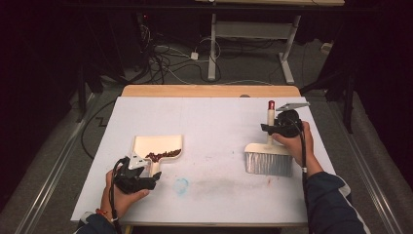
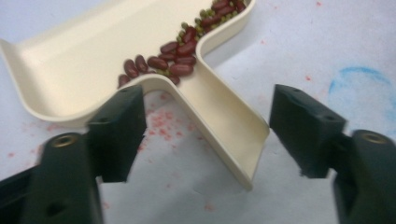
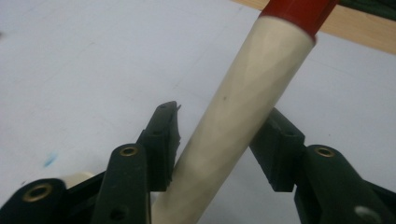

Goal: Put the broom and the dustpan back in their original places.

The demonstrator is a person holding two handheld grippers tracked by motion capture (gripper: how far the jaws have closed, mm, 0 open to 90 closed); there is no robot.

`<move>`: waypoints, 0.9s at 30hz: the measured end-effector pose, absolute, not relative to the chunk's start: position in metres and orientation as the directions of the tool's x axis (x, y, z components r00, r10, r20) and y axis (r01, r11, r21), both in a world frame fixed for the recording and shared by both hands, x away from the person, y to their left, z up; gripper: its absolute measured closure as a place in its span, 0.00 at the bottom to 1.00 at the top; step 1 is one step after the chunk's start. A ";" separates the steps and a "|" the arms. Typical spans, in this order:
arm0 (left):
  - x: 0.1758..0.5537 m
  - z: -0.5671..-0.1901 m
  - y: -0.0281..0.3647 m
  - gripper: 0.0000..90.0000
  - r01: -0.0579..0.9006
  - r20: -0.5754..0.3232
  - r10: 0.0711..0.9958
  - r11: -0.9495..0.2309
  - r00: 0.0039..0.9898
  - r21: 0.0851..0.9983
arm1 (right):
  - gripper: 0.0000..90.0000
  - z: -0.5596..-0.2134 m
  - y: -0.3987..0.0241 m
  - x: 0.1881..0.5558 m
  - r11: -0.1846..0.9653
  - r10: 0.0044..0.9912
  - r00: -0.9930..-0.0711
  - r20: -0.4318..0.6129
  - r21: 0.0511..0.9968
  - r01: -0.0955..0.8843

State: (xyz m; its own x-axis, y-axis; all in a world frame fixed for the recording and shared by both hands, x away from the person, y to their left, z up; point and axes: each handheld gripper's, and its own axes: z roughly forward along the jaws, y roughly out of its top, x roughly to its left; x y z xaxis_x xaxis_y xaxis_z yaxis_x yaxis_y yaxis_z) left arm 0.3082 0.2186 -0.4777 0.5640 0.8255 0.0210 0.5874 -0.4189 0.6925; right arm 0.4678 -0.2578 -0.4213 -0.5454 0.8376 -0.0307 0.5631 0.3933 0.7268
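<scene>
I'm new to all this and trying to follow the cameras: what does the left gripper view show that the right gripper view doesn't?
Left gripper view: the cream dustpan with red and green beans along its back wall, its handle lying between open black jaws, and a blue smudge. Right gripper view: the brush handle with its red tip, clamped between jaws, plus the table's wooden edge. Both share the pale tabletop.

Cream dustpan (image 1: 157, 146) holds dark red and small green beans (image 2: 187, 44); cream brush (image 1: 269, 155) has grey bristles, red-tipped handle; black grippers; pale table (image 1: 209, 122), blue smudge (image 1: 181, 185) at 6 o'clock
</scene>
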 end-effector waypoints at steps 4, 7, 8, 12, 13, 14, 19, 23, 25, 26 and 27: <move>0.304 -0.475 0.222 0.24 0.521 0.039 0.804 -0.421 0.593 0.742 | 0.56 -0.429 -0.254 0.476 0.360 0.872 -0.488 -0.038 0.725 0.587; 0.303 -0.475 0.222 0.24 0.503 0.049 0.792 -0.433 0.608 0.748 | 0.56 -0.432 -0.254 0.478 0.330 0.882 -0.471 -0.024 0.745 0.580; 0.303 -0.476 0.221 0.24 0.503 0.059 0.792 -0.441 0.608 0.743 | 0.56 -0.432 -0.254 0.478 0.326 0.882 -0.470 -0.022 0.749 0.576; 0.302 -0.477 0.220 0.24 0.496 0.068 0.786 -0.452 0.614 0.742 | 0.56 -0.435 -0.249 0.477 0.326 0.882 -0.471 -0.028 0.758 0.565; 0.302 -0.476 0.220 0.24 0.492 0.068 0.783 -0.453 0.619 0.744 | 0.56 -0.435 -0.248 0.477 0.329 0.883 -0.468 -0.037 0.759 0.561; 0.302 -0.476 0.220 0.24 0.488 0.066 0.781 -0.452 0.621 0.747 | 0.55 -0.436 -0.246 0.476 0.333 0.884 -0.465 -0.046 0.760 0.558; 0.301 -0.476 0.217 0.25 0.473 0.085 0.771 -0.469 0.631 0.746 | 0.53 -0.434 -0.244 0.473 0.330 0.885 -0.462 -0.058 0.778 0.534; 0.301 -0.476 0.217 0.25 0.470 0.105 0.772 -0.482 0.627 0.740 | 0.52 -0.432 -0.245 0.471 0.320 0.888 -0.457 -0.058 0.792 0.520; 0.301 -0.475 0.219 0.24 0.470 0.101 0.775 -0.476 0.624 0.743 | 0.49 -0.430 -0.245 0.469 0.315 0.887 -0.459 -0.055 0.798 0.514; 0.302 -0.475 0.219 0.24 0.470 0.099 0.774 -0.475 0.626 0.744 | 0.48 -0.429 -0.246 0.468 0.311 0.887 -0.459 -0.052 0.802 0.510; 0.302 -0.475 0.219 0.24 0.469 0.101 0.773 -0.476 0.626 0.744 | 0.48 -0.428 -0.246 0.467 0.308 0.887 -0.459 -0.051 0.806 0.505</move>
State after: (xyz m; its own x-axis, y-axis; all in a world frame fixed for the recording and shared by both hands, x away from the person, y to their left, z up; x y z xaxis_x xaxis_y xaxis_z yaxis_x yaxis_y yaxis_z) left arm 0.3017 0.2188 -0.4754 0.6259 0.7734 0.1007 0.4688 -0.4763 0.7438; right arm 0.4675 -0.2457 -0.4279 -0.4593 0.8868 -0.0506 0.5050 0.3076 0.8065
